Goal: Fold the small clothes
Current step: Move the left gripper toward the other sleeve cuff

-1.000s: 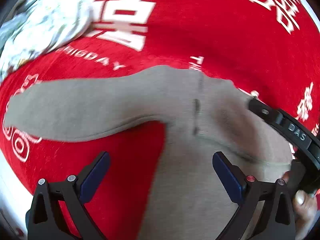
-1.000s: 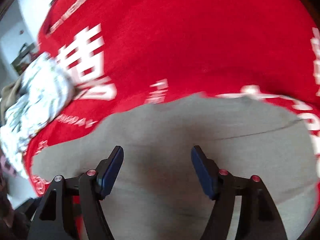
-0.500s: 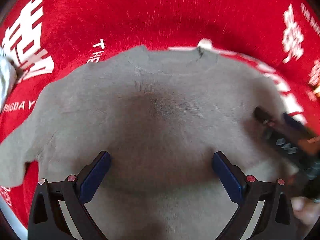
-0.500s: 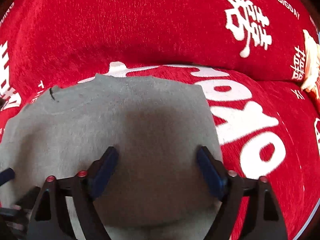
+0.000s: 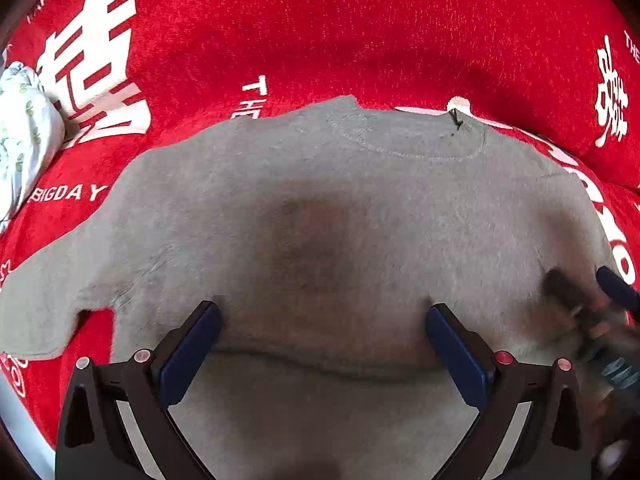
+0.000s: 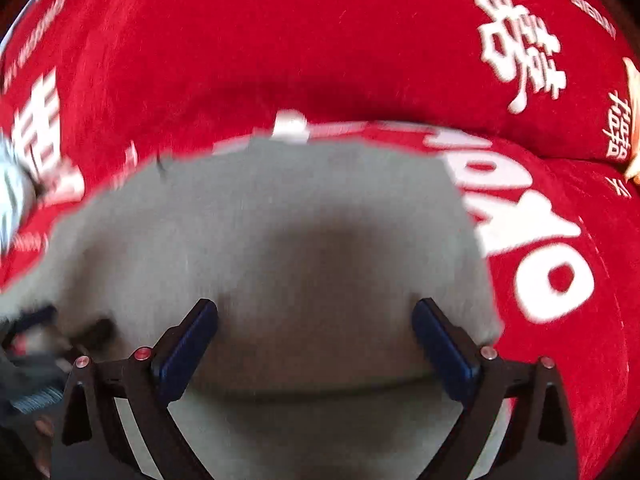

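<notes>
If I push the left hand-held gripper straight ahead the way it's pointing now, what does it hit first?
Most likely the grey sweater spread on the red cover. The left hand-held gripper stands open with only sweater fabric ahead of its fingers. How near it is, I can't judge.

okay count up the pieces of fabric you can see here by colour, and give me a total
Grey: 1, the sweater spread flat, neckline away from the grippers.
Red: 1, the cover with white lettering underneath it.
White with green print: 1, the bunched cloth at the left edge.
Total: 3
</notes>
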`<state>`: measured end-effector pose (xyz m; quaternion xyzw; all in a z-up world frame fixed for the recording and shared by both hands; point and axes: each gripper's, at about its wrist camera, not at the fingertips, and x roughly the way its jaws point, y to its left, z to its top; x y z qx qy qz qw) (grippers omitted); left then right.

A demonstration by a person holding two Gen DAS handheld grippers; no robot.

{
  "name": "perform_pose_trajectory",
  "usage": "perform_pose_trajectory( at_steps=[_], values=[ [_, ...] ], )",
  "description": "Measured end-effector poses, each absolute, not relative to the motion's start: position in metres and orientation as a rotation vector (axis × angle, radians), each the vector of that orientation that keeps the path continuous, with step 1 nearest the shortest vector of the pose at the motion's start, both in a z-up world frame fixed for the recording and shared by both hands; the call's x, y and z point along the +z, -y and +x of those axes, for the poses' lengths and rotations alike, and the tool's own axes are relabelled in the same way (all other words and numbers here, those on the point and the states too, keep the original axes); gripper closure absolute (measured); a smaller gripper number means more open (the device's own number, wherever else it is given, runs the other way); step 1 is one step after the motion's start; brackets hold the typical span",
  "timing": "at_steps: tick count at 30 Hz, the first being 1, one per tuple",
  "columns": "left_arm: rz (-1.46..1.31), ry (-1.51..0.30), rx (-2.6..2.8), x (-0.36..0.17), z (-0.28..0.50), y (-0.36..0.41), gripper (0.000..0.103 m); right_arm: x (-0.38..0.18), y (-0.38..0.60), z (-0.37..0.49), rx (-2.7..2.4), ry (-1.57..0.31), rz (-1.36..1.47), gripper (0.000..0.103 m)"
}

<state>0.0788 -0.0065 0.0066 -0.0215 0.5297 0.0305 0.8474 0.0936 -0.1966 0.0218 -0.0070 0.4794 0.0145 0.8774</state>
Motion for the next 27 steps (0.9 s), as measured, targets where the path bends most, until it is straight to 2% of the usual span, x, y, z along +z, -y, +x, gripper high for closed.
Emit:
perform_pose_trajectory(
  at_steps=[8,12,15,23,27],
  values=[
    [-0.092,-1.107,0.061,0.006,0.037,-0.012,0.0,0.02,0.188,0.033,0.028,-1.003,-0.027,0.002],
    [-0.04,-1.064,0.063,0.006,0.006,-0.012,0.0,0.019,0.185,-0.009,0.021,-0.903,-0.07,0.002],
    [-0.035,-1.04,0.056,0.007,-0.018,-0.017,0.0,0.019,0.186,-0.021,0.019,-0.899,-0.063,0.002],
    [-0.104,-1.022,0.129,0.015,-0.041,-0.06,0.0,0.045,0.152,0.017,0.069,-0.877,-0.055,0.002],
    [-0.234,-1.033,0.25,0.015,-0.036,-0.121,0.0,0.024,0.118,0.055,0.155,-0.988,-0.052,0.002]
  ],
)
